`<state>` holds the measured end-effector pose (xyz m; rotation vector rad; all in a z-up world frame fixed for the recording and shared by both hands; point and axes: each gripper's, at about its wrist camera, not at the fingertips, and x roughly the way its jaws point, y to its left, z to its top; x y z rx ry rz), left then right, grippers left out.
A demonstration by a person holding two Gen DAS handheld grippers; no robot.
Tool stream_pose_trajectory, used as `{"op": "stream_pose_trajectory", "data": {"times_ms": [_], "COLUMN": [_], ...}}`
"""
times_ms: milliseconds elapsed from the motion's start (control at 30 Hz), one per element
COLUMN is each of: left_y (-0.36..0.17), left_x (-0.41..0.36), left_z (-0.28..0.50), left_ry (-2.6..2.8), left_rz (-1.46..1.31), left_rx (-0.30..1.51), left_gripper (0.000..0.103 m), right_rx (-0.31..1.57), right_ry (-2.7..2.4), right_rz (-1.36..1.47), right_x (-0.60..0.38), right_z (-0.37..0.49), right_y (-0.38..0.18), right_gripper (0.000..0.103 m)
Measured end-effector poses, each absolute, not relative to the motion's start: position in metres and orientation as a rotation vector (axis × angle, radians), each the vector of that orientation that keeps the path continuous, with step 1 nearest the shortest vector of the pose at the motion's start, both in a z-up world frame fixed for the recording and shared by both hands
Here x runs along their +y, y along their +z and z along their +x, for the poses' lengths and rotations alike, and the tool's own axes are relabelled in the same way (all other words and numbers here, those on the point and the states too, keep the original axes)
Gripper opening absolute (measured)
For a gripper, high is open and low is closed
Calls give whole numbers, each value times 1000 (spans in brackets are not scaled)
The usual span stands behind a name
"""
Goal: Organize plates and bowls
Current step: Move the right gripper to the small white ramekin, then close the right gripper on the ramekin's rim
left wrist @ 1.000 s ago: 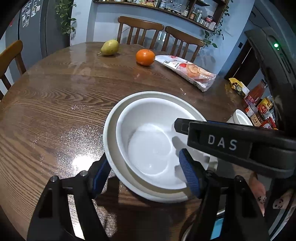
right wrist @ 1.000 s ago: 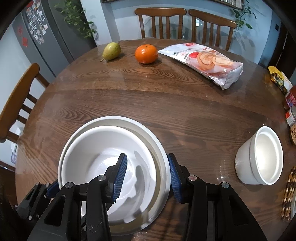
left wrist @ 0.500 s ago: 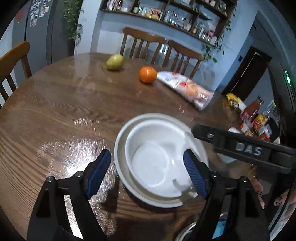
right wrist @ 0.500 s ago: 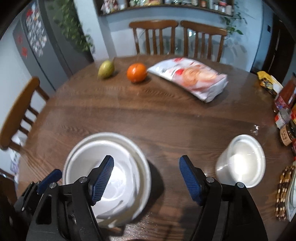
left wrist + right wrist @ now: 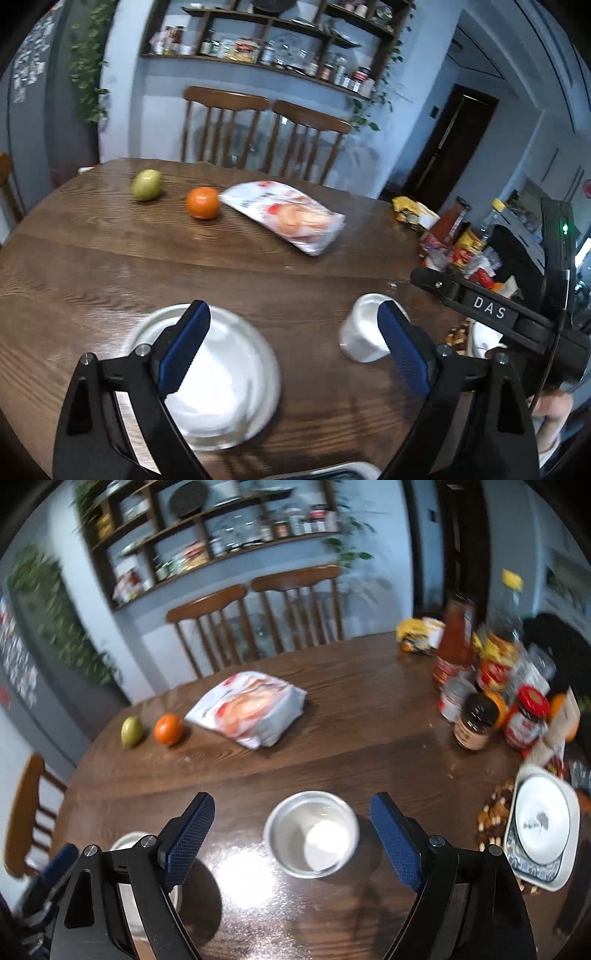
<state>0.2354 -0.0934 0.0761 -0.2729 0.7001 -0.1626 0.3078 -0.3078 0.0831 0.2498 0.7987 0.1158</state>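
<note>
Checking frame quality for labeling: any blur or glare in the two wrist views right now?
Left wrist view: motion smear on the stacked white bowls and snack bag; gripper fingers stay sharp. Right wrist view: heavier blur on shelves and jars, bright ceiling-light glare on the table beside the small white bowl. Both show fisheye bending and dark corners.

Right tool (image 5: 291, 843) low centre, jaws opening, nothing pinched. Small white bowl (image 5: 312, 834) stands on tabletop (image 5: 369, 738) between the fingers, untouched. Square plate (image 5: 541, 821) at right edge. Orange (image 5: 168, 729), pear (image 5: 131, 731) upper left.
</note>
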Motion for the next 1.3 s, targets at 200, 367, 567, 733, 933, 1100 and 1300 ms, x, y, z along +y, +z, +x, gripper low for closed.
{"op": "stream_pose_trajectory", "data": {"times_ms": [200,367,567,733,933,1100,1300], "left_y": [59,33,16,5,-3,-6,-8], "left_x": [-146,-166,-172,-172,-175,-177,-180], "left_z": [262,280,292,299,302,301,300], "left_ry": [-251,-302,-356,-385,-395,-416,-437], "left_rz": [-226,-212,-219,-255,-260,-269,-265], "left_rx": [774,841,882,909,923,917,888], "left_gripper": [91,91,91,91,90,89,85], "right_rx": [824,866,946,992,981,987,1014], "right_ry": [113,177,210,248,251,244,234], "right_rz": [317,376,410,409,407,401,397], "right_x": [-330,-337,-333,-320,-319,-320,-320], "right_z": [313,324,339,347,350,353,359], "right_y": [75,61,39,25,19,16,6], "right_gripper": [87,87,87,87,87,87,87]}}
